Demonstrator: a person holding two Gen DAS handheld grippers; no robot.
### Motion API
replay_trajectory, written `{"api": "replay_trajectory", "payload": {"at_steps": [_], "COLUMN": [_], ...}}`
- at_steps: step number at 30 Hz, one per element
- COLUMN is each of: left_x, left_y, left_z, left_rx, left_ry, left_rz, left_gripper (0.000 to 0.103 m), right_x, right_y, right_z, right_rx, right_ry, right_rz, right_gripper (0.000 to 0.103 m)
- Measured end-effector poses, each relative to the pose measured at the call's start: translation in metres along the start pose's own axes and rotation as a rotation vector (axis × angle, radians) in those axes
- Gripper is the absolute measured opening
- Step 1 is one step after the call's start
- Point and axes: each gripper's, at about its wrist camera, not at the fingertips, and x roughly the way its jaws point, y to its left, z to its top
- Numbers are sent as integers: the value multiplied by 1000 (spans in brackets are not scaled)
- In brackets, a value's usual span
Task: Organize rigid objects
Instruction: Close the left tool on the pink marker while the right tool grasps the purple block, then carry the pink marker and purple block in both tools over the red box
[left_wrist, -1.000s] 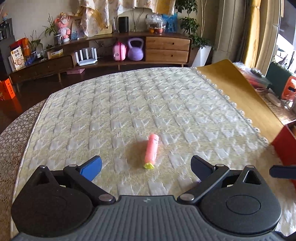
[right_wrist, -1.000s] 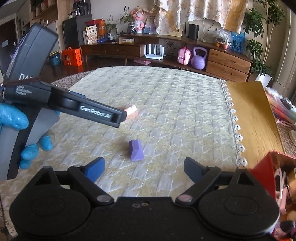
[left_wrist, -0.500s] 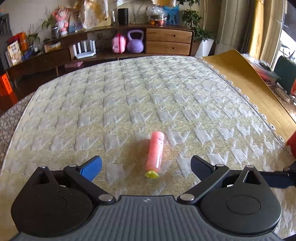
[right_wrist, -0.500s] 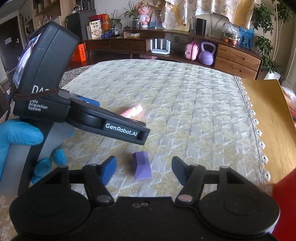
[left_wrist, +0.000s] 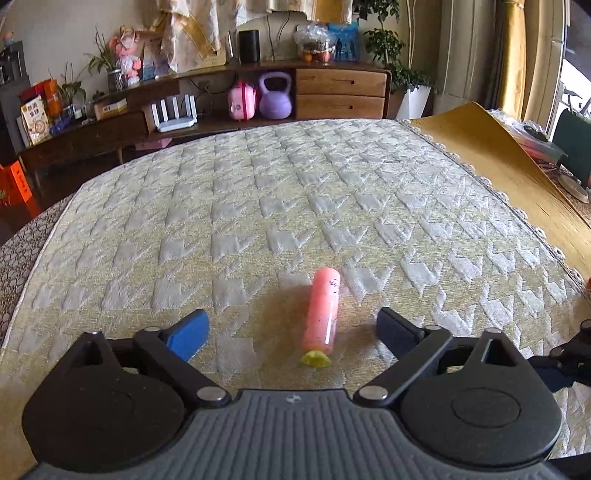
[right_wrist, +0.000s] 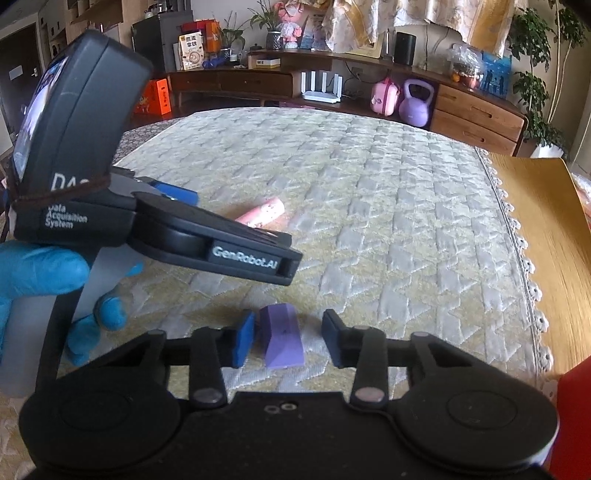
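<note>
A pink tube with a yellow cap (left_wrist: 320, 313) lies on the quilted cloth between the open jaws of my left gripper (left_wrist: 291, 334), touching neither finger. It also shows in the right wrist view (right_wrist: 263, 215), partly hidden behind the left gripper's body (right_wrist: 207, 240). A purple block (right_wrist: 281, 340) lies between the fingers of my right gripper (right_wrist: 288, 341). Those jaws are partly closed around the block, with the left pad (right_wrist: 242, 341) close to it and a gap on the right.
A red container (right_wrist: 574, 413) stands at the right edge. The cloth's lace edge (right_wrist: 524, 258) meets a bare yellow table strip (right_wrist: 546, 229). A wooden sideboard (left_wrist: 332, 88) with a purple kettlebell (left_wrist: 274, 96) stands beyond the table.
My right gripper moved down onto the purple block and its jaws narrowed around it. My left gripper moved forward so the pink tube lies between its open fingers.
</note>
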Motion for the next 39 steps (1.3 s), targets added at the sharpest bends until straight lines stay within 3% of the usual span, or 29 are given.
{"api": "replay_trajectory", "payload": {"at_steps": [2, 4, 5, 7, 11, 22, 39], "left_x": [-5, -10, -12, -14, -19, -37, -124], "left_y": [-9, -18, -22, -27, -32, -28, -63], "left_z": [-4, -5, -6, -5, -6, -3, -10], "left_rx": [14, 37, 49, 61, 67, 20, -9], "left_ry": [-14, -26, -29, -29, -23, 19, 31], "left_rz": [-7, -25, -36, -51, -64, -40, -108], "left_gripper": [80, 58, 52, 35, 17, 15, 15], "right_x": [0, -2, -2, -4, -8, -42, -143], "right_y": [2, 3, 3, 4, 6, -11, -41], "right_z": [-1, -2, -3, -4, -6, -21, -43], "right_rx": [-10, -11, -8, -1, -3, 81, 175], "right_ry": [-2, -6, -9, -10, -9, -19, -128], "right_rz": [0, 0, 3, 9, 6, 6, -25], "right_gripper": [33, 29, 22, 20, 19, 19, 20]}}
